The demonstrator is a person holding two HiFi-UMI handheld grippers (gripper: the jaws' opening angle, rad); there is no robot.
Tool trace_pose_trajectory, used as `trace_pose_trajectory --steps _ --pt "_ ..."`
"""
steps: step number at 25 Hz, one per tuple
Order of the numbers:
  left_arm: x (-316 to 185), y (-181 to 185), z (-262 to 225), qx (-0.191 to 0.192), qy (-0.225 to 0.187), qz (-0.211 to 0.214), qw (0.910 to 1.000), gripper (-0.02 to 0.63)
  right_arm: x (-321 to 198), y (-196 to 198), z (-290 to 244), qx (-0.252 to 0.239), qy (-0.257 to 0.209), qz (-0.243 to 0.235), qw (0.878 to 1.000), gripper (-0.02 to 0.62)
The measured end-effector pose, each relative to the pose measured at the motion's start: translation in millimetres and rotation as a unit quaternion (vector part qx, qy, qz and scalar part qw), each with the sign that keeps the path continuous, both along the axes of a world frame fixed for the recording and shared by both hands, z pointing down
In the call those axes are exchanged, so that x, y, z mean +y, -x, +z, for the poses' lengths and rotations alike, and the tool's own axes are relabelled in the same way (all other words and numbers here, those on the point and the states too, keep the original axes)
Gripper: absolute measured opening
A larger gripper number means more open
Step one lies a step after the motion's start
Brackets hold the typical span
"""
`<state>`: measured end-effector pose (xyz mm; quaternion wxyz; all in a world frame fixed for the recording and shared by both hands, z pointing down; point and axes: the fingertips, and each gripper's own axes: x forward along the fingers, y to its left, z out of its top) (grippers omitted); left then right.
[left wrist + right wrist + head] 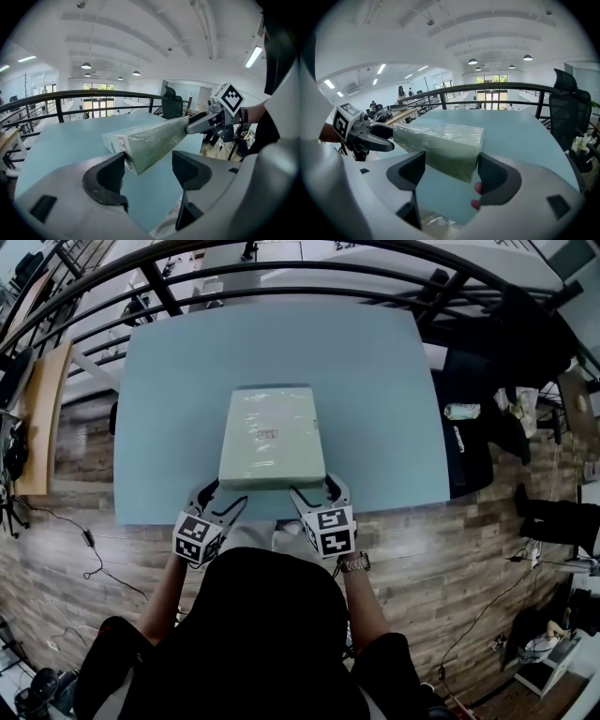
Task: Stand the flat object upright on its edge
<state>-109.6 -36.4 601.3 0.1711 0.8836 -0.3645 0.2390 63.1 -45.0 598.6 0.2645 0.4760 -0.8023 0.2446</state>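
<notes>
A flat pale green box (272, 437) wrapped in clear film lies on the light blue table (375, 409), close to its near edge. My left gripper (217, 499) is at the box's near left corner and my right gripper (315, 491) at its near right corner. In the left gripper view the box (150, 138) has its near edge tilted up off the table, its labelled end touching one jaw of the open left gripper (149, 171). In the right gripper view the box (445, 138) has its corner between the wide-apart jaws of the open right gripper (452, 172).
The table's near edge (281, 517) runs just under both grippers, with wooden floor (75, 559) below. A black curved railing (281, 277) borders the far side. A black office chair (567, 108) stands at the table's right side.
</notes>
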Motion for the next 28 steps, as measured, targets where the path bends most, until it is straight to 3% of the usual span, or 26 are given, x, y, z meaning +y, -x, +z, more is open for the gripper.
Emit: trace_pose_trajectory --steps 28 --pt "-7 1 -35 0.003 -0.037 -0.009 0.9993 0.318 3 6 -33 0.006 -0.031 -0.042 0.999 0.352"
